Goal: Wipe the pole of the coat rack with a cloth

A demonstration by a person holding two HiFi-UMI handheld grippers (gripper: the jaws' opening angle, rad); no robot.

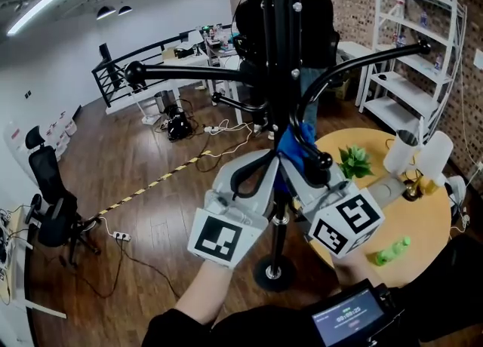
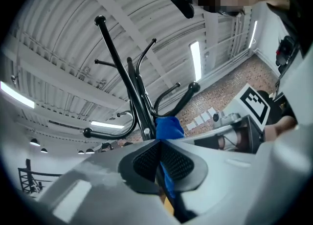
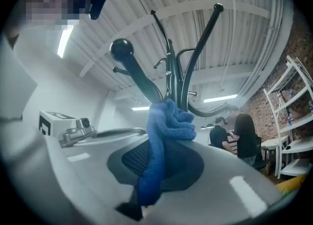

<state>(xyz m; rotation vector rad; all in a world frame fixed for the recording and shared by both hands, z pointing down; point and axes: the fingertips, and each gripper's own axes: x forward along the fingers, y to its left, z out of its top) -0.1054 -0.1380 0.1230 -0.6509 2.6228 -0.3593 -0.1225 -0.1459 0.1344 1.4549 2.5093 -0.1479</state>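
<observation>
The black coat rack pole [image 1: 281, 51] rises from its round base [image 1: 273, 271] straight in front of me, with curved hook arms spreading out. A blue cloth [image 1: 289, 149] is bunched against the pole at about mid height. My left gripper [image 1: 256, 166] and right gripper [image 1: 308, 166] meet at the pole from either side, each shut on an end of the cloth. In the left gripper view the cloth [image 2: 168, 127] sticks out of the shut jaws [image 2: 159, 143] beside the pole [image 2: 139, 106]. The right gripper view shows the cloth [image 3: 166, 121] pinched in the jaws [image 3: 164, 146] below the pole [image 3: 171, 82].
A round yellow table [image 1: 426, 221] stands close on the right with a small plant [image 1: 355, 161], white cups [image 1: 434, 155] and a green object [image 1: 392, 251]. White shelves [image 1: 419, 51] line the brick wall. A person [image 1: 317, 21] stands behind the rack. An office chair [image 1: 49, 187] is at left.
</observation>
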